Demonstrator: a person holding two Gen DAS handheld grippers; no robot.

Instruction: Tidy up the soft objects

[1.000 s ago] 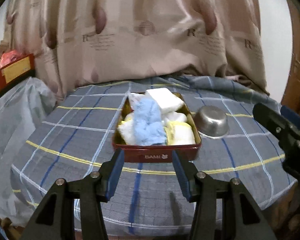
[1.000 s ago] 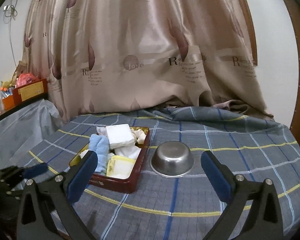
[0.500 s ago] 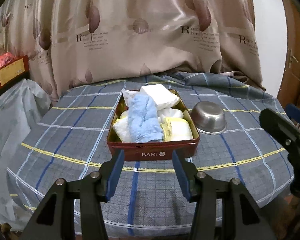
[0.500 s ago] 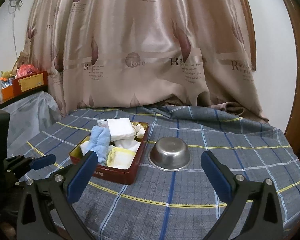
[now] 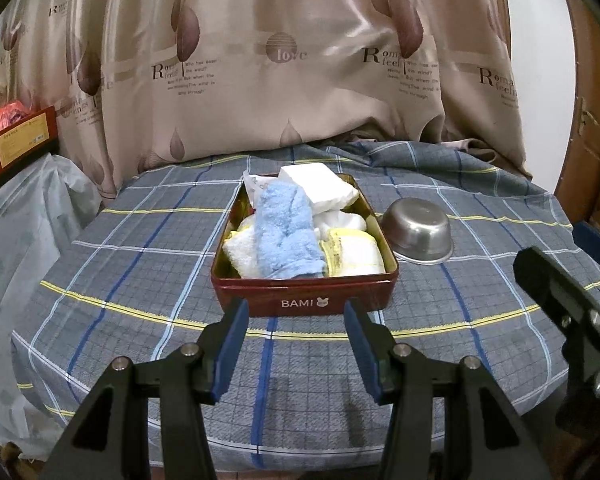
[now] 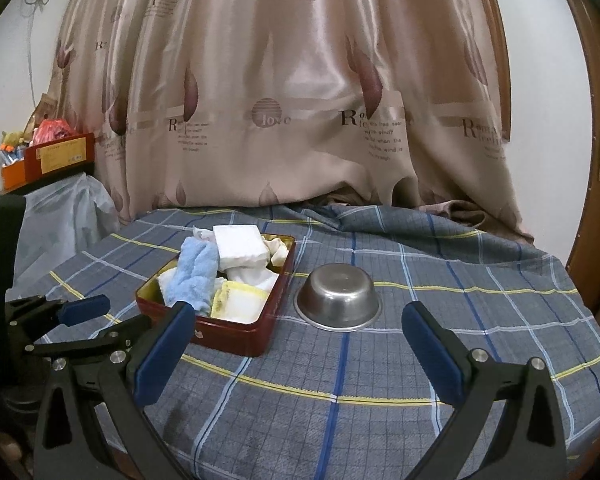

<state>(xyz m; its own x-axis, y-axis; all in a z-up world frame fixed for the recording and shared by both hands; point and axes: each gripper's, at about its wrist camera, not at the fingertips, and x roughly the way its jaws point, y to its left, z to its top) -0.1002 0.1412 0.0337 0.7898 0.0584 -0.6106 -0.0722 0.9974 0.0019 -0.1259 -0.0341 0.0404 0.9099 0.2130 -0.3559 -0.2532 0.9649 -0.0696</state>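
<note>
**Tin of soft cloths on a plaid tabletop, both hand-held grippers hanging open before it**

Tin first: a red rectangular tin [image 5: 304, 300] marked "BAMI" sits near the middle of my tabletop [image 5: 140, 280], which is covered by a grey cloth with blue, white and yellow check lines. The tin is packed with soft things. A light blue fluffy towel [image 5: 288, 236] lies lengthwise on top of the pile. Behind it, a white folded pad [image 5: 320, 188] rests tilted against the far end. A yellow-edged white cloth [image 5: 352, 256] fills the near right corner, and a white towel [image 5: 240, 254] shows at the near left.

Just beside the tin, on its right, a steel bowl [image 6: 338, 296] lies upside down on the cloth, close to the tin but apart from it.

My left hand-held gripper [image 5: 294, 346] hovers in front of the tin's near wall. Its blue-padded jaws stand apart with nothing between them, short of the tin.

My right hand-held gripper [image 6: 296, 354] hangs over the near part of the tabletop, facing the gap between tin and bowl. Its jaws are spread wide and hold nothing. In its view the left one shows at the lower left edge.

A beige satin curtain [image 6: 284, 100] with leaf prints and lettering hangs behind the tabletop. At far left, a red and orange box [image 6: 48, 160] rests on a shelf above clear plastic sheeting [image 6: 60, 220].
</note>
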